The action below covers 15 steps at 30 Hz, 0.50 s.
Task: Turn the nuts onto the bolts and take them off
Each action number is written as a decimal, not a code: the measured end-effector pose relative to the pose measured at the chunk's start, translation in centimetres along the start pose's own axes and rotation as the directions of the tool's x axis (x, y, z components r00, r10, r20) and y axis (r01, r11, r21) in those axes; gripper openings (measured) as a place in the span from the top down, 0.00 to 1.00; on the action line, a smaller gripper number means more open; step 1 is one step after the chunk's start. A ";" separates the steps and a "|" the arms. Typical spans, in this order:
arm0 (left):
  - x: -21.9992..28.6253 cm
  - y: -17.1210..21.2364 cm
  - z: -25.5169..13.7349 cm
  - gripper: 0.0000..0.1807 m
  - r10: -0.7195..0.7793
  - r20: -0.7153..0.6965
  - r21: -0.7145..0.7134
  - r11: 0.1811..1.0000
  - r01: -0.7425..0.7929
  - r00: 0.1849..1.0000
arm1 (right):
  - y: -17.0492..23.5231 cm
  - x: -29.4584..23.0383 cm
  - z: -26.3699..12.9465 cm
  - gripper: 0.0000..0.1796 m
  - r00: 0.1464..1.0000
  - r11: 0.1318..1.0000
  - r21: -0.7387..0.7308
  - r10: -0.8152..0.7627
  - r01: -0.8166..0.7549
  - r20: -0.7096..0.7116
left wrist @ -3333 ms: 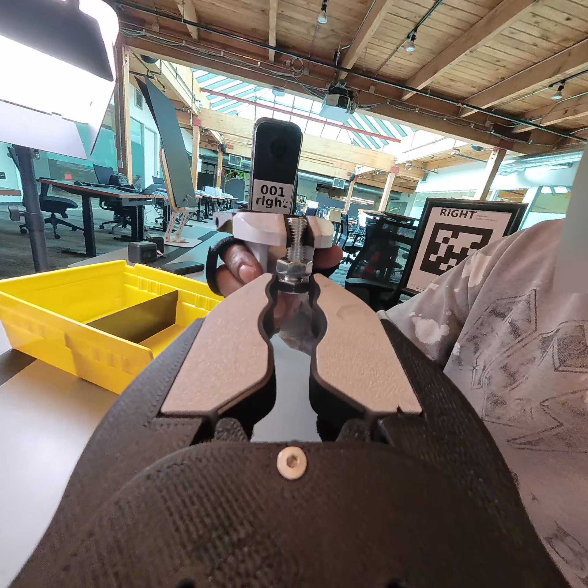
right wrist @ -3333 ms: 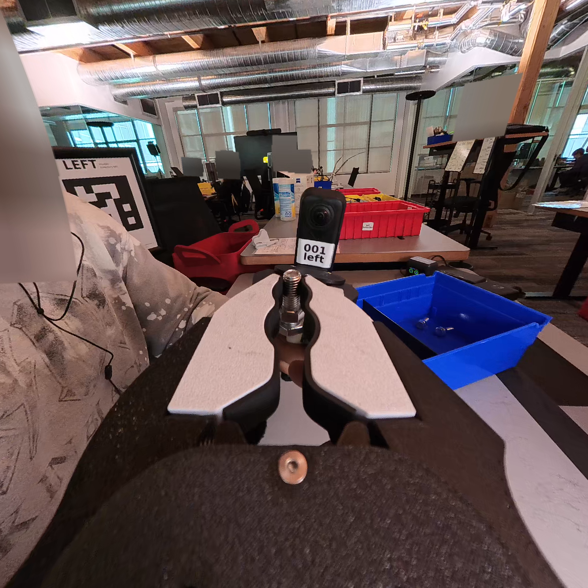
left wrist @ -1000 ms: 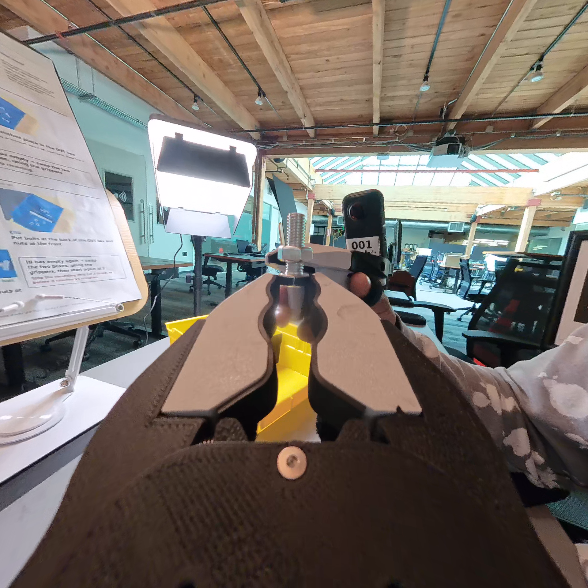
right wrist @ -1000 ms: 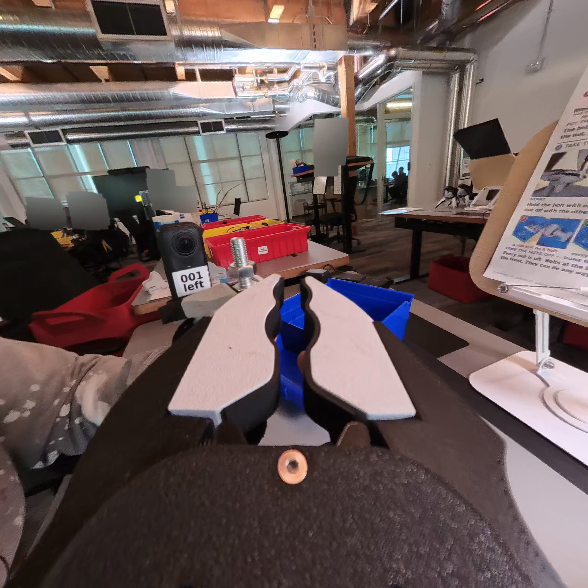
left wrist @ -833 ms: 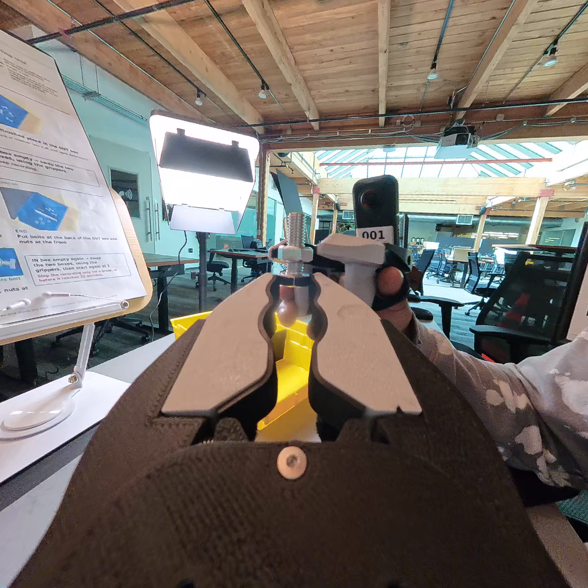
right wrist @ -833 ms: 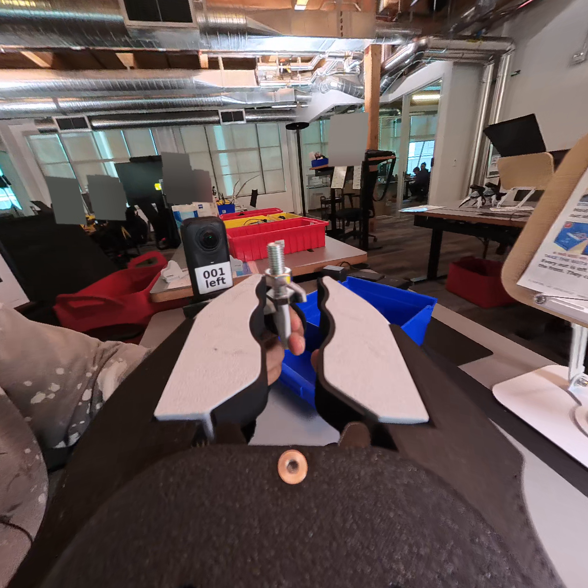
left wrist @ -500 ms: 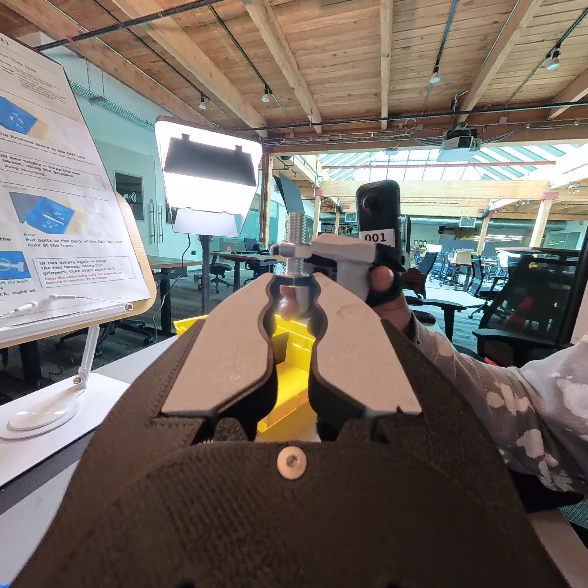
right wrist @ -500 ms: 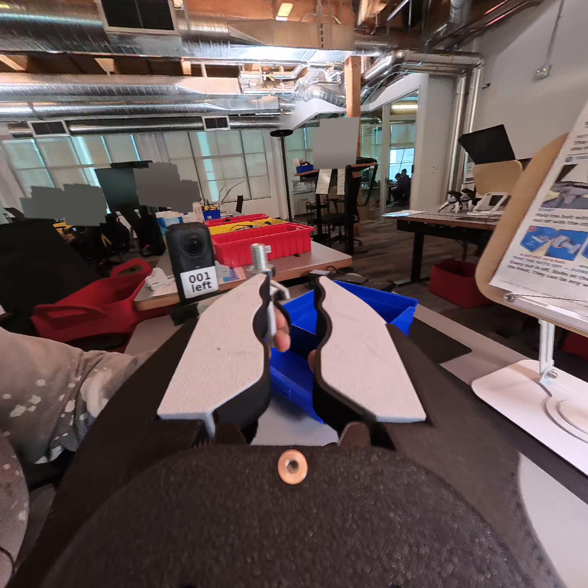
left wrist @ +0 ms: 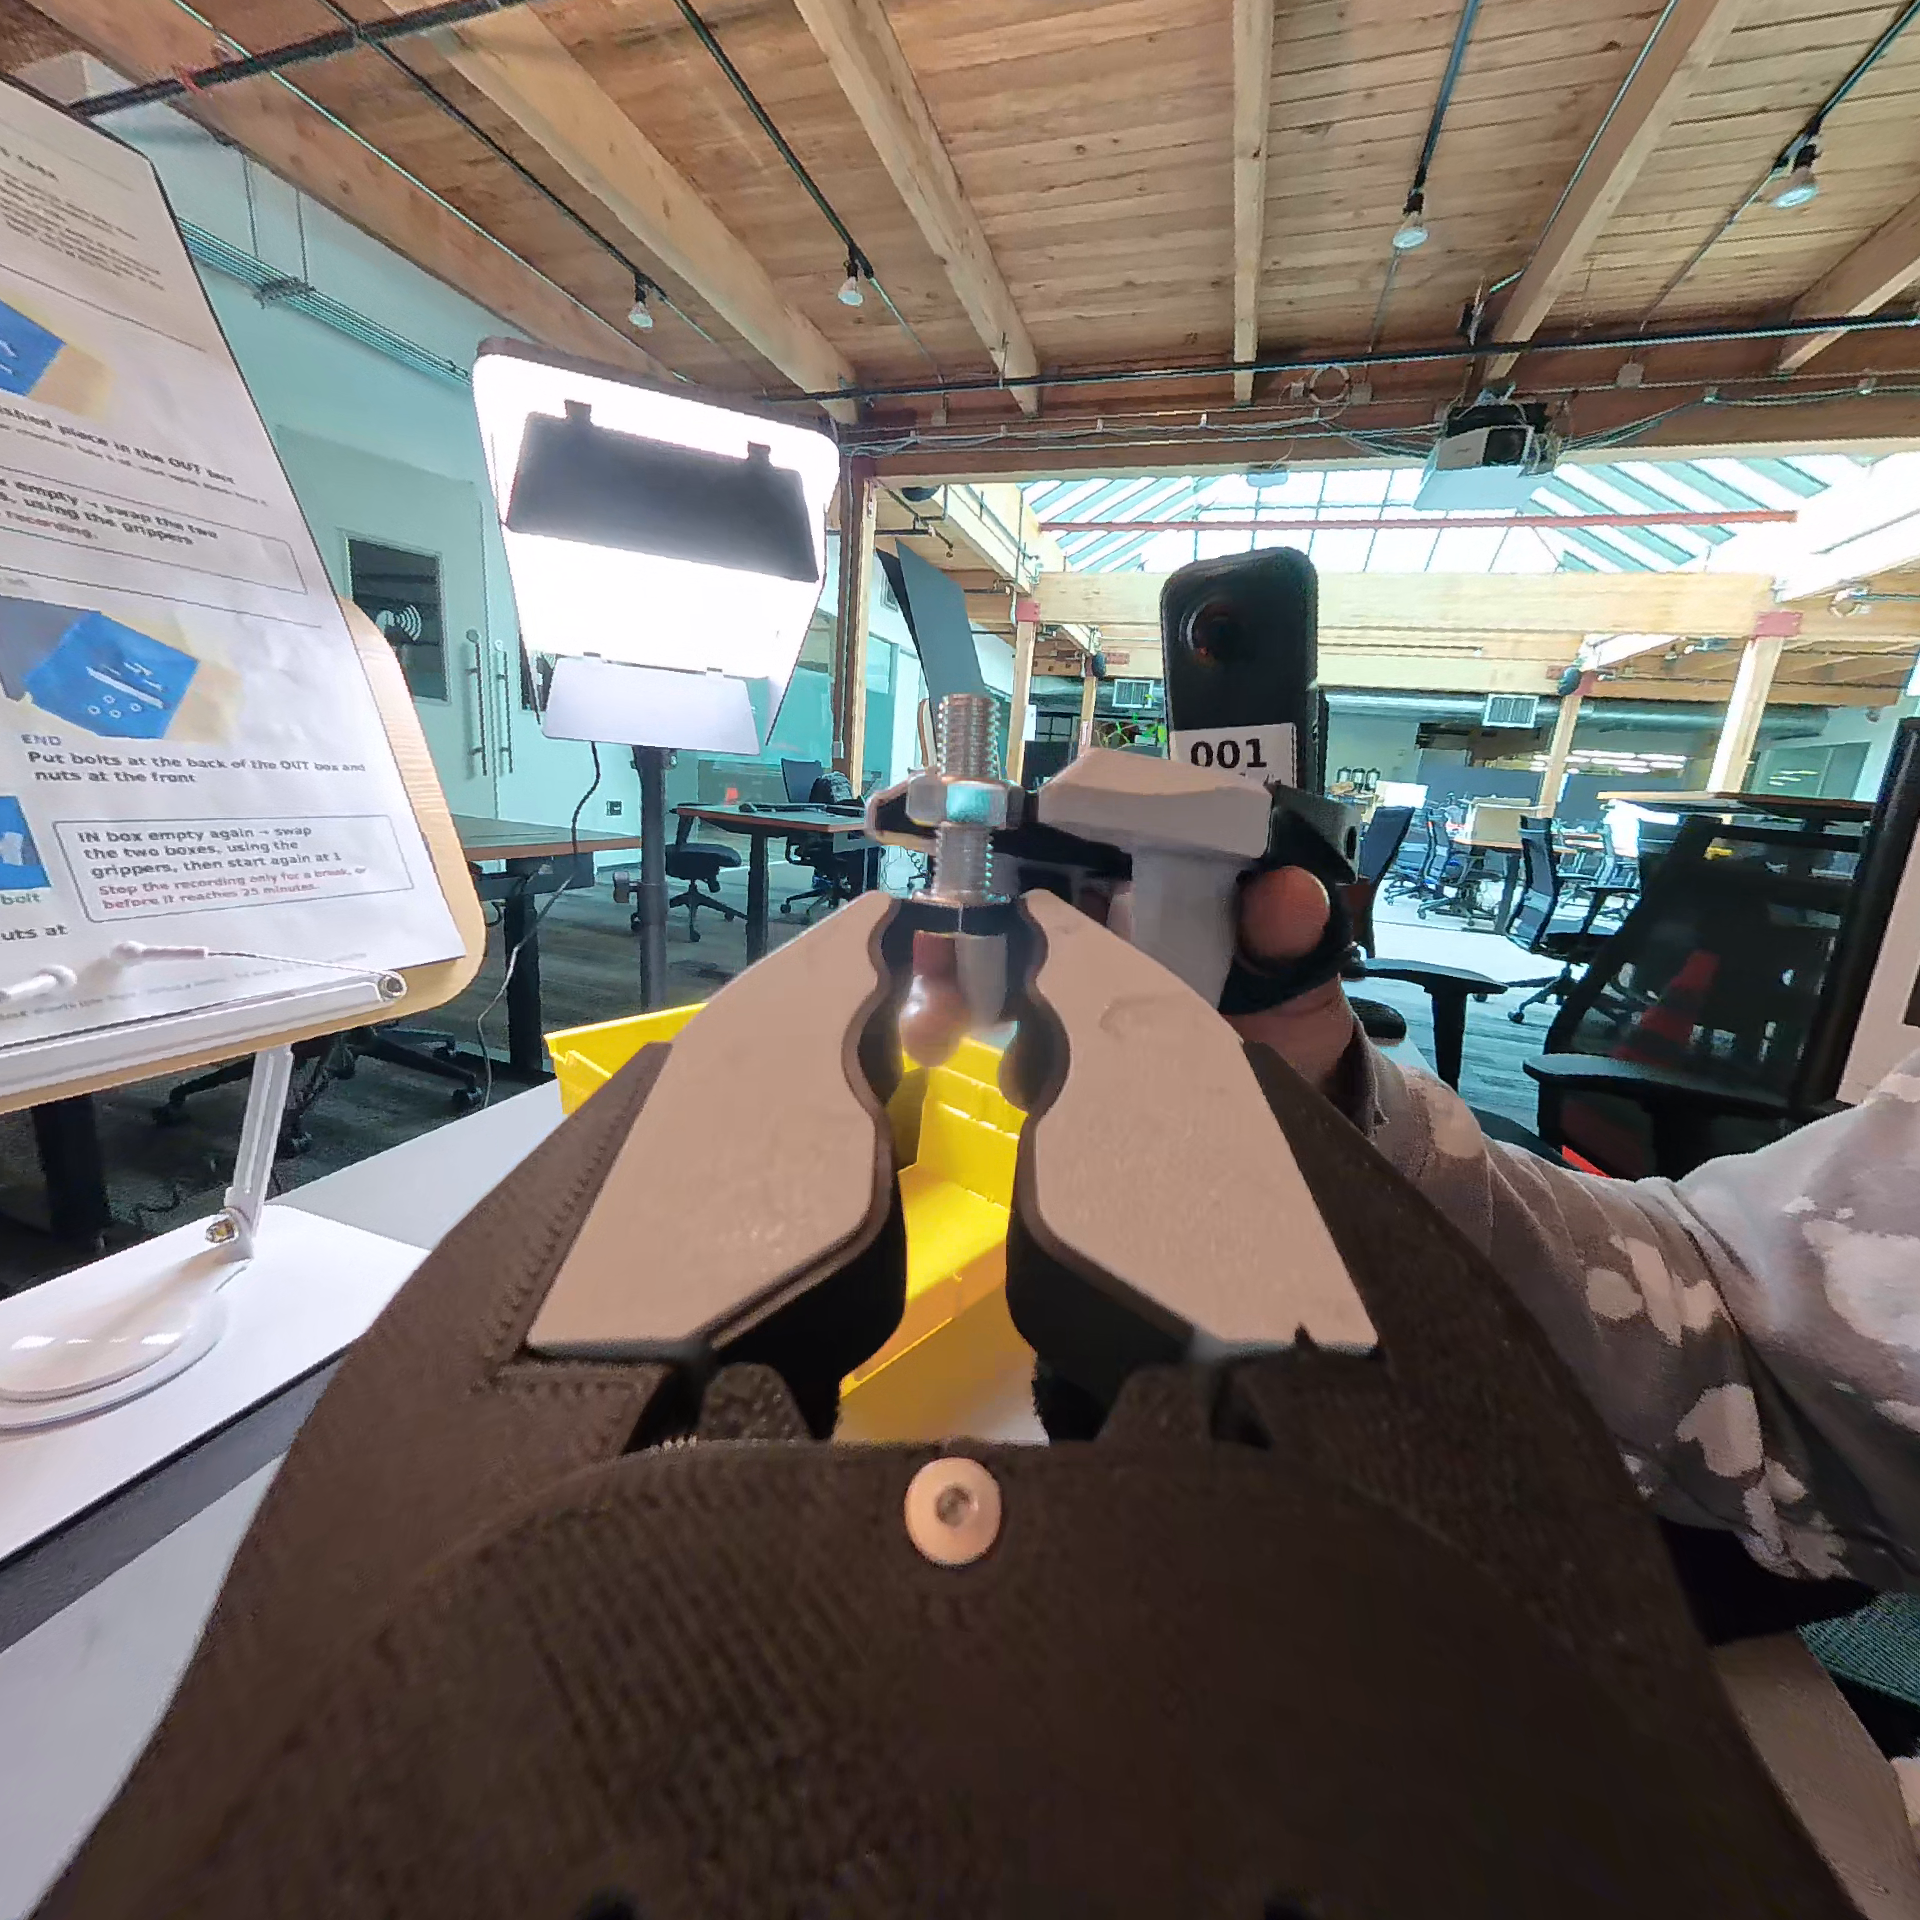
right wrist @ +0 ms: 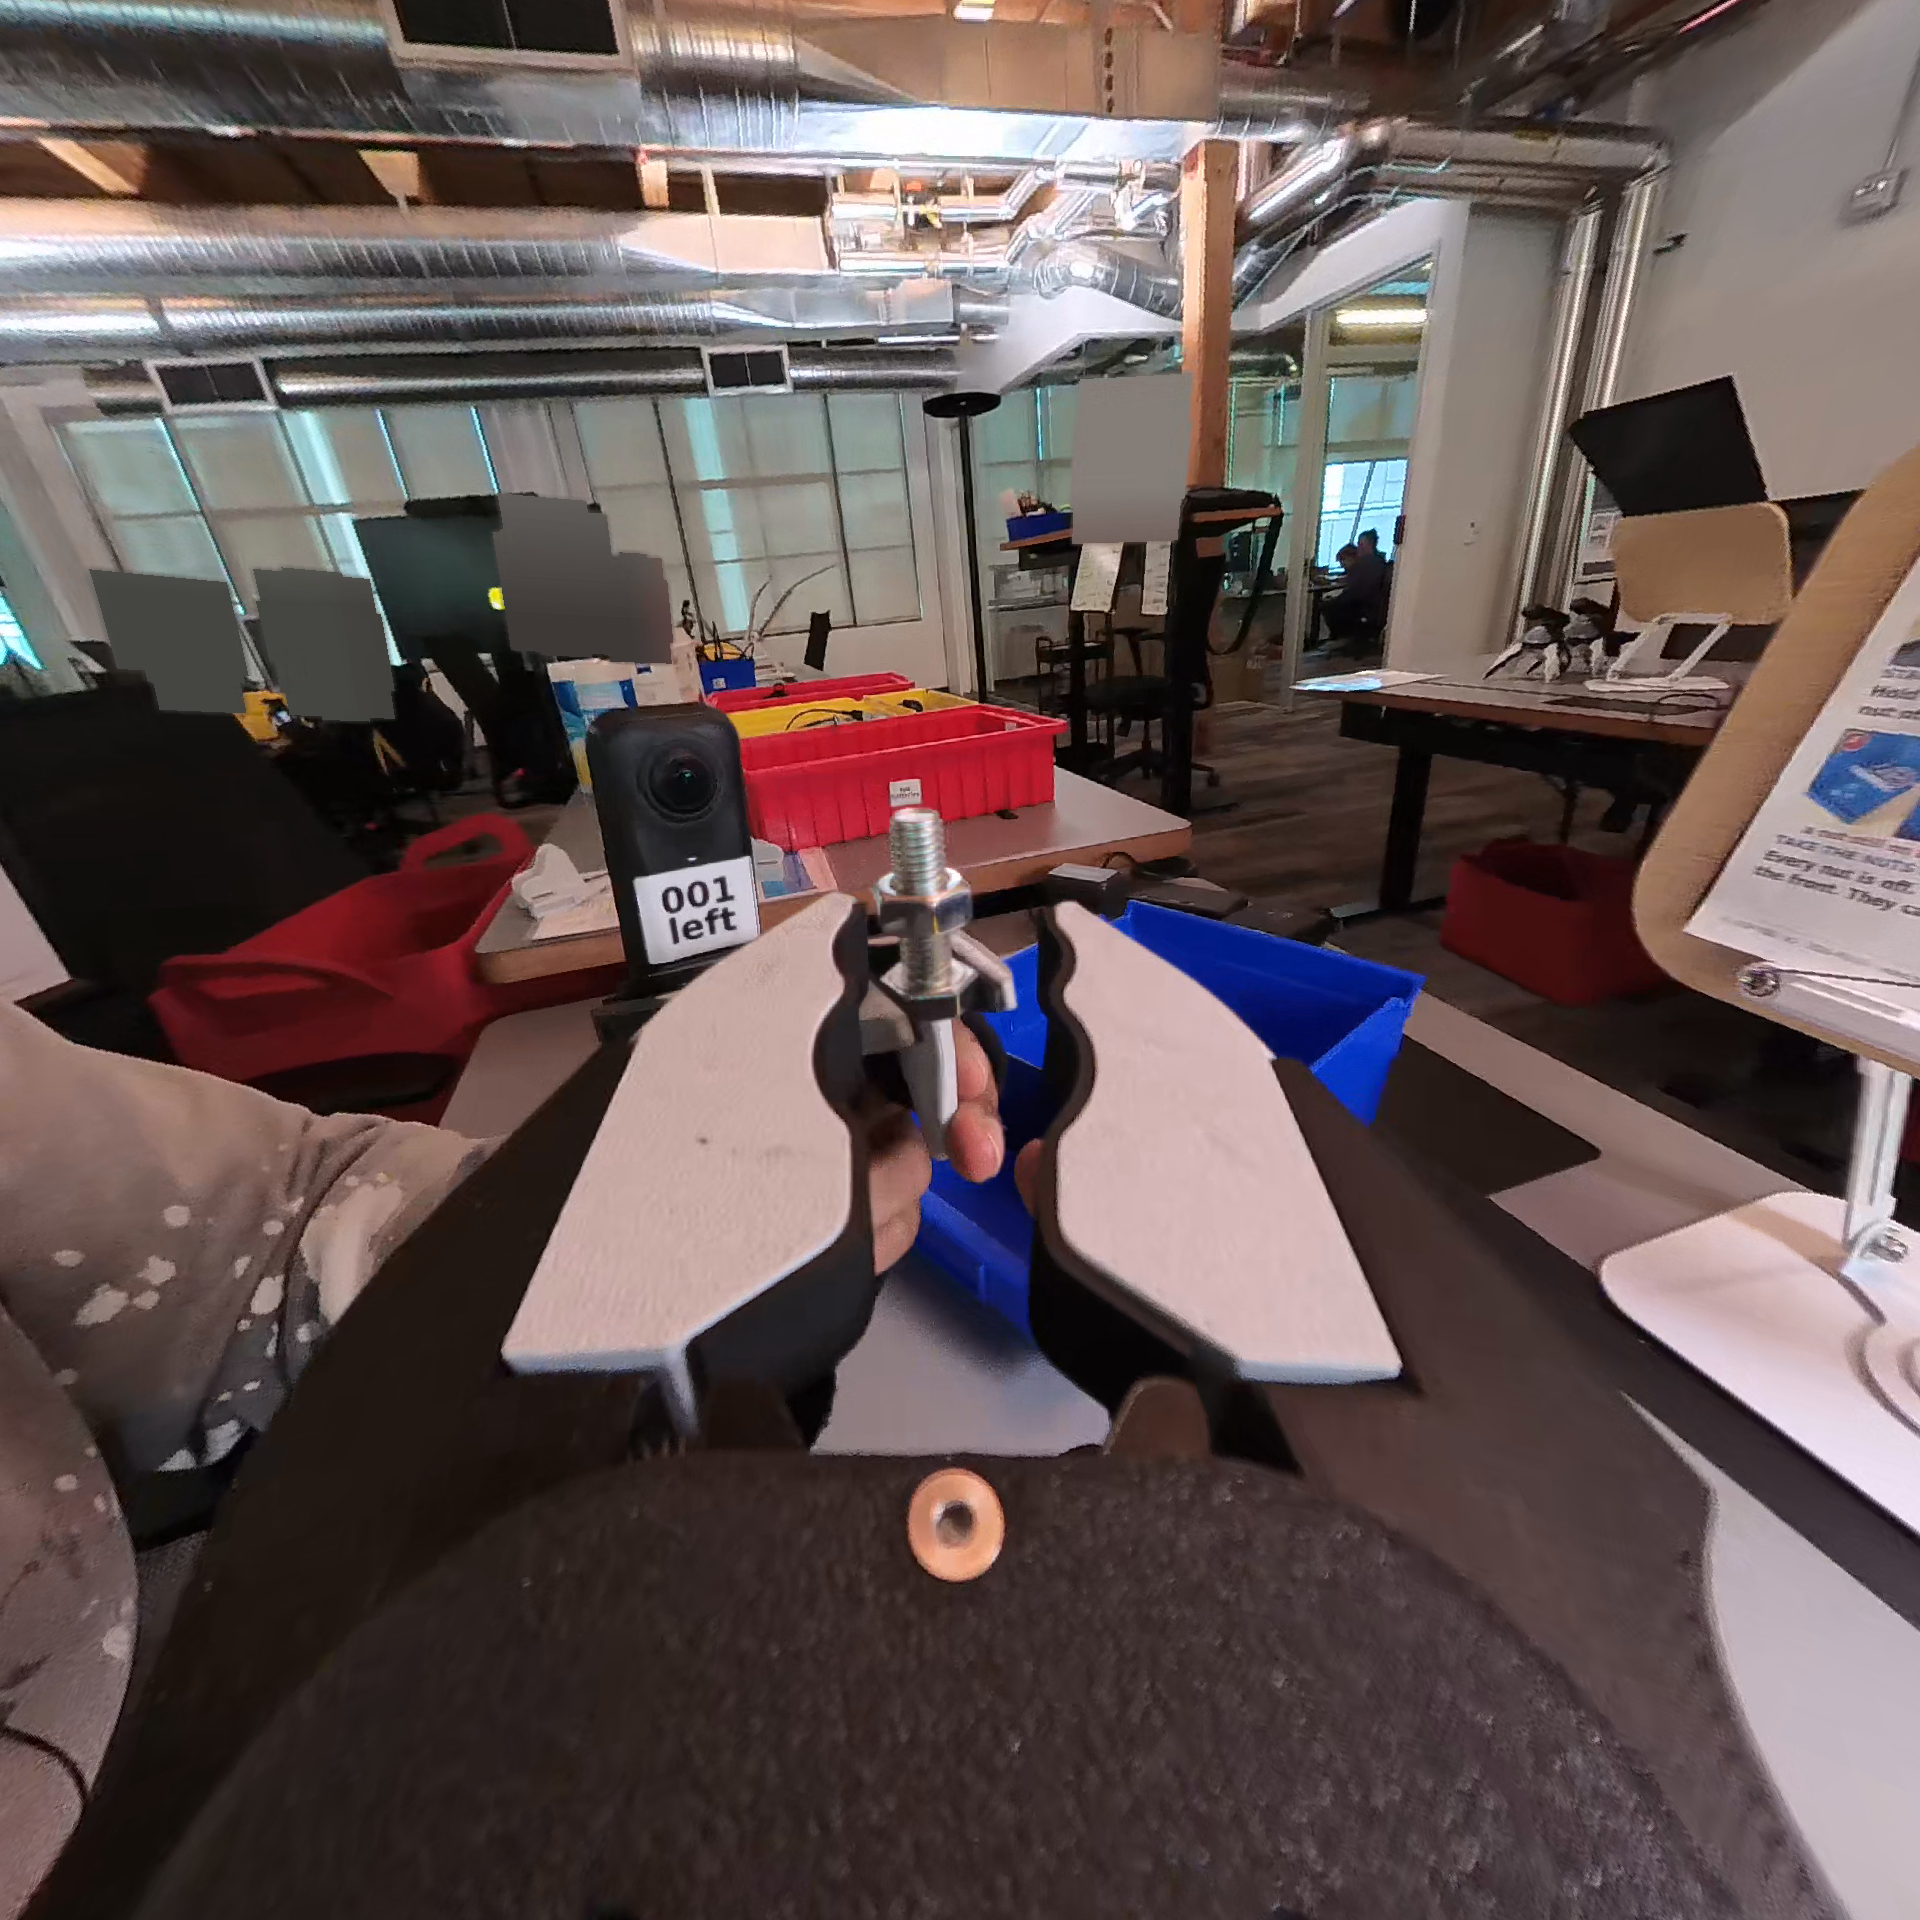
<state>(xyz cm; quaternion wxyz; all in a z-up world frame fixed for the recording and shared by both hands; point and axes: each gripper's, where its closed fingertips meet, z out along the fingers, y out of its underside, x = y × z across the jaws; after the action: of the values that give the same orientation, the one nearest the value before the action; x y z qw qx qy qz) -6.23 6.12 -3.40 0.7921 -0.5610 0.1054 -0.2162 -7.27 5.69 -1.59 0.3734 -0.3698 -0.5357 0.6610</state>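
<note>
Left gripper (left wrist: 961, 920) clamped on bolt (left wrist: 968, 821) head, frame centre. Right gripper (right wrist: 951, 940) fingers reopened, now straddling nut (right wrist: 923, 896), not gripping. Regrip for next turn likely.

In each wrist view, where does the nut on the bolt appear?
Left wrist view: nut at centre, just above the left gripper.
Right wrist view: nut at upper centre, by the tips of the right gripper.
Shared landmark: the upright bolt that the nut sits on.
</note>
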 end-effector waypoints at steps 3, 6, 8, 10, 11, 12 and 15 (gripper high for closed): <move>0.1 0.1 0.1 0.90 -0.002 0.001 -0.007 1.000 0.002 1.000 | 0.2 0.2 0.0 0.84 1.000 1.000 -0.009 -0.006 0.006 -0.001; -0.3 -0.5 -0.3 0.90 -0.030 -0.004 0.027 0.999 0.030 1.000 | -0.4 1.8 -0.7 0.96 0.996 1.000 0.019 -0.015 0.017 -0.089; -0.3 -0.7 -0.4 0.90 -0.006 0.004 0.022 1.000 0.006 1.000 | -0.6 1.8 -1.1 0.89 0.997 1.000 0.017 -0.010 0.012 -0.071; -0.3 -0.7 -0.3 0.90 -0.004 0.005 0.017 1.000 0.004 1.000 | -0.8 1.1 -1.0 0.86 0.999 1.000 0.028 0.009 -0.008 -0.031; -0.2 -0.5 -0.2 0.90 -0.004 0.004 0.015 1.000 0.004 1.000 | -0.7 0.8 -0.8 0.85 1.000 1.000 0.025 0.003 -0.002 -0.023; -0.2 -0.3 -0.2 0.90 -0.005 0.003 0.012 1.000 0.005 1.000 | -0.5 0.4 -0.4 0.83 1.000 1.000 0.014 -0.004 0.005 -0.016; 0.2 -0.2 -0.1 0.90 -0.006 -0.008 0.020 1.000 0.007 1.000 | -0.2 0.1 0.0 0.83 1.000 1.000 0.007 0.000 0.000 -0.014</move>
<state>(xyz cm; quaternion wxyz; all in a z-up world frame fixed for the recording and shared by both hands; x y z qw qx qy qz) -6.13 5.92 -3.20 0.7965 -0.5526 0.1044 -0.2220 -7.27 5.80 -1.41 0.3784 -0.3732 -0.5309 0.6601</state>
